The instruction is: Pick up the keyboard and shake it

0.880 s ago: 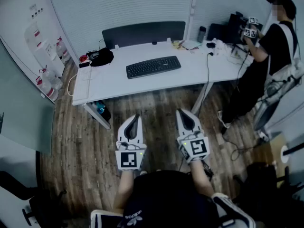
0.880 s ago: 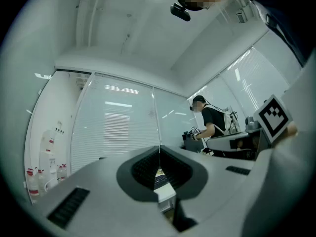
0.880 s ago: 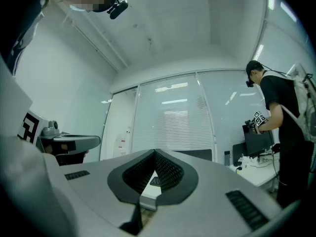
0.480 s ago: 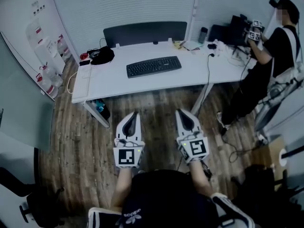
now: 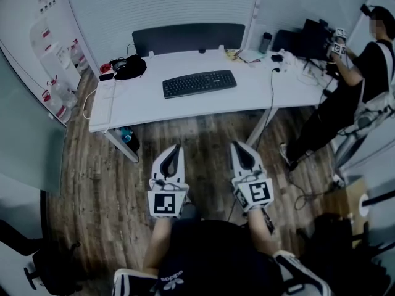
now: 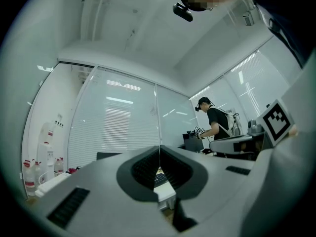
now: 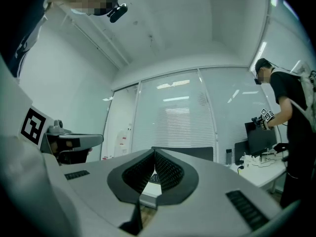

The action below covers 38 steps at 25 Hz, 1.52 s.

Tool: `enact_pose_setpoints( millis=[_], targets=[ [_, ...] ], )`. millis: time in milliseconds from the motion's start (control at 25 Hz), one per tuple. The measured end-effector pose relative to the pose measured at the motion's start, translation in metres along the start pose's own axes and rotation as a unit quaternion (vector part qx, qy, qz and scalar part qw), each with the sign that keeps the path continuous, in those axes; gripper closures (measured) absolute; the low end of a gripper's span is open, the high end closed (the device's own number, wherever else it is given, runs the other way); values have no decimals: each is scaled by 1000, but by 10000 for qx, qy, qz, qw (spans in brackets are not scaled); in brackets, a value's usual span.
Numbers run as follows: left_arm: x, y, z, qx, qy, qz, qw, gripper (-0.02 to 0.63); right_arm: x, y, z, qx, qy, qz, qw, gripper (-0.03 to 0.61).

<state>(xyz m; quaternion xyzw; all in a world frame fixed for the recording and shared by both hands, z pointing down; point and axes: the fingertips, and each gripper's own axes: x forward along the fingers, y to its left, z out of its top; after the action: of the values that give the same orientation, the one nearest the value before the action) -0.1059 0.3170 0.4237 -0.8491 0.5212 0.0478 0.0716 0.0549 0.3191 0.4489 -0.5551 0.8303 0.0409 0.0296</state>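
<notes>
A black keyboard (image 5: 199,83) lies flat near the middle of the white desk (image 5: 154,106), far ahead of both grippers. My left gripper (image 5: 177,148) hangs over the wooden floor well short of the desk, jaws shut and empty. Beside it, the right gripper (image 5: 237,145) is likewise shut on nothing. In the left gripper view a sliver of the keyboard (image 6: 159,179) shows through the notch below the shut left gripper (image 6: 159,149). The right gripper view shows the shut right gripper (image 7: 154,154) with the keyboard (image 7: 153,178) glimpsed behind.
A dark partition (image 5: 188,39) stands along the desk's far edge. A black bag (image 5: 130,67) sits at the desk's left end, a bottle (image 5: 265,42) and monitor (image 5: 311,37) at its right. A person (image 5: 358,85) stands at the right. Bottles (image 5: 55,91) line the left wall.
The view has shifted slightly: the desk and keyboard sit a little higher and left in the head view. Both grippers keep their places, still shut.
</notes>
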Motion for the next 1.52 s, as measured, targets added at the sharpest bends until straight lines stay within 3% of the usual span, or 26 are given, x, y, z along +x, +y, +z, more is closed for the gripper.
enact_pose_setpoints(
  millis=[400, 600, 800, 960, 1120, 1240, 1520],
  targets=[
    [83, 56, -5, -137, -208, -187, 9995, 607, 86, -31, -1, 154, -7, -254, 9996, 574],
    [115, 84, -17, -128, 13, -357, 9993, 607, 119, -34, -10, 374, 86, -467, 9982, 574],
    [137, 112, -33, -183, 139, -322, 9992, 607, 149, -24, -18, 251, 210, -383, 9987, 572],
    [142, 121, -43, -241, 201, -353, 9989, 607, 160, -18, -24, 175, 357, -346, 9986, 572],
    [150, 127, -56, -38, 390, -375, 9985, 607, 170, -20, -31, 107, 510, -346, 9980, 574],
    [161, 134, -55, -96, 299, -377, 9988, 607, 177, -25, -35, 66, 566, -360, 9977, 574],
    [194, 140, -67, -264, 349, -309, 9986, 607, 195, -65, -37, 76, 555, -510, 9971, 574]
  ],
)
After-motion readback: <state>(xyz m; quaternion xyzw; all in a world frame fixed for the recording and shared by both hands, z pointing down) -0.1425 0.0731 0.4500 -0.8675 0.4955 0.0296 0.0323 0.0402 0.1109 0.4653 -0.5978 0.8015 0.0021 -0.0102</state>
